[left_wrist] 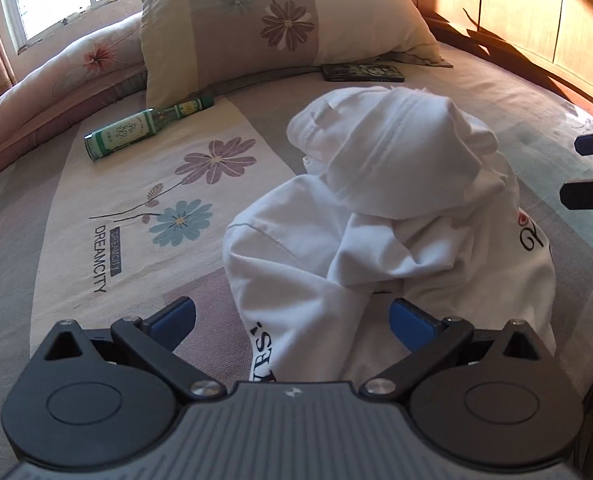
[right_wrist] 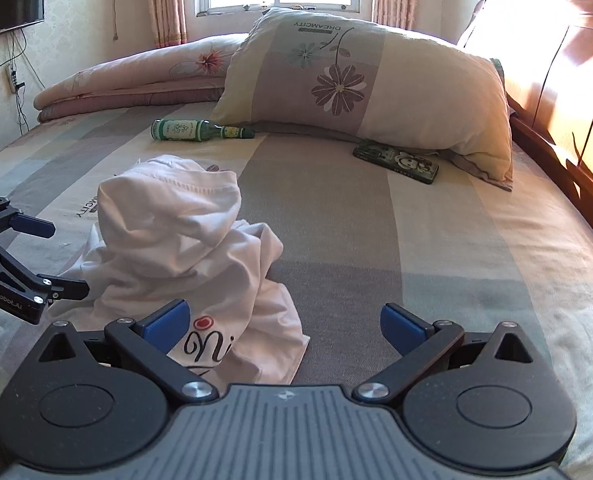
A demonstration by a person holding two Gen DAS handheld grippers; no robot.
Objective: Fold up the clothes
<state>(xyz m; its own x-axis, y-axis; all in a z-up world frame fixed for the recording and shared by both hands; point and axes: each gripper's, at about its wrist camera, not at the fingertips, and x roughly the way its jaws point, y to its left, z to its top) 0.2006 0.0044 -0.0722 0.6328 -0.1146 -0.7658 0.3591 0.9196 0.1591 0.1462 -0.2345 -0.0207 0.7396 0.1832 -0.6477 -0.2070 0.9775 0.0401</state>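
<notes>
**The crumpled shirt sits between your grippers, nearer the left one**

Start with what is closest to you. Your left gripper (left_wrist: 292, 316) has its jaws spread wide and holds nothing; the near hem of the white shirt (left_wrist: 376, 216) lies right between its blue pads, with cloth draped just ahead of the fingertips. Your right gripper (right_wrist: 286, 322) is equally wide open and empty, but most of what lies between its pads is bare bed sheet (right_wrist: 416, 240); only the shirt's near corner, the part with the printed lettering, reaches its left pad.

So the shirt (right_wrist: 184, 240) lies straight ahead of your left hand and ahead and to the left of your right hand. Your left is the nearer one, I judge.

The shirt is bunched into a heap, not spread flat. It runs away from you, low at the near hem and piled up at the far end. It probably needs spreading before any fold.

Farther up the bed, well apart from the shirt, lie a green bottle (left_wrist: 144, 128) and a phone (right_wrist: 396, 162), then the pillow (right_wrist: 356, 80) against the headboard.
</notes>
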